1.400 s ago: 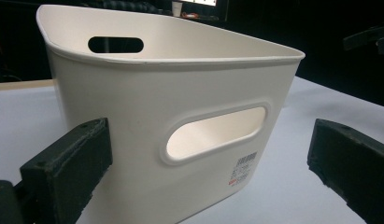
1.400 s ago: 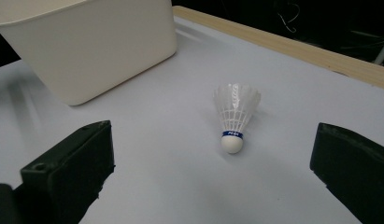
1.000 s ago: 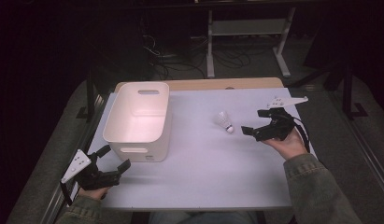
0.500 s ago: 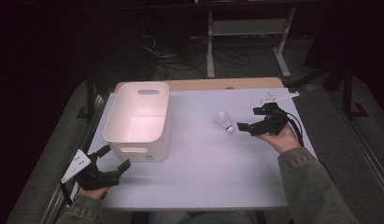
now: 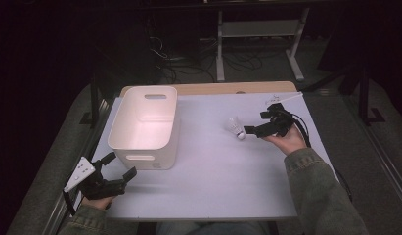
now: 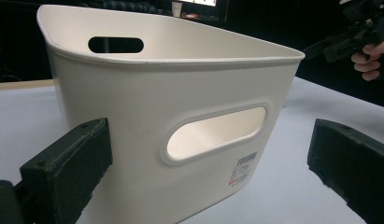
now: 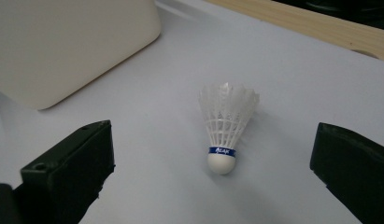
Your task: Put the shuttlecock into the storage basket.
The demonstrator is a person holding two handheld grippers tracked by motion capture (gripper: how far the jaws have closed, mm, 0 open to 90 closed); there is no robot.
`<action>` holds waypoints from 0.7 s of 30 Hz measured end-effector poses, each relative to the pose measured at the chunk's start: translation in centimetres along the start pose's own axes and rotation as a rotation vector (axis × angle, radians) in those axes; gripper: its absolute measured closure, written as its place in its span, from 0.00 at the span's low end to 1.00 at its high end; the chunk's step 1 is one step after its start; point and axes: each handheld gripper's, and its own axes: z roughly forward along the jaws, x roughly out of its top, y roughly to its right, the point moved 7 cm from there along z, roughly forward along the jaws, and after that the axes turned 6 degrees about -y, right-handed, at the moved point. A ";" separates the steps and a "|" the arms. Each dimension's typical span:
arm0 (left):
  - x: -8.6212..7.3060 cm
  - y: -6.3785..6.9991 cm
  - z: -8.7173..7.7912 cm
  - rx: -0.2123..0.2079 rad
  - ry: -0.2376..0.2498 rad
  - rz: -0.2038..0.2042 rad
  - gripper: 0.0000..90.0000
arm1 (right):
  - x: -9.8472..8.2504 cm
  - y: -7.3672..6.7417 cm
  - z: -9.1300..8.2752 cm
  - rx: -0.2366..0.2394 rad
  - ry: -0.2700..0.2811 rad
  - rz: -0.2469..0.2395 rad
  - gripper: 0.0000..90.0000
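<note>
Now closing in: right gripper (image 5: 248,131) moved forward and left over the last second, jaws spread wide and empty, framing the shuttlecock (image 7: 226,132) lying on the white table (image 5: 213,166), cork end toward the camera. Not yet touching. Looks like a pick-up lined up, probably bound for the white bin (image 5: 145,125) well to its left. Left gripper (image 5: 121,172) unmoved, wide open, holding nothing, parked just before the bin's near wall.

Left gripper (image 5: 119,167) low at near left, jaws wide; right gripper (image 5: 249,130) mid-right, jaws apart, pointing left
</note>
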 end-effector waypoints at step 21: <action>0.0 0.0 0.0 -0.003 0.002 -0.003 0.00 | 0.3 1.5 2.8 0.008 -0.069 0.047 0.00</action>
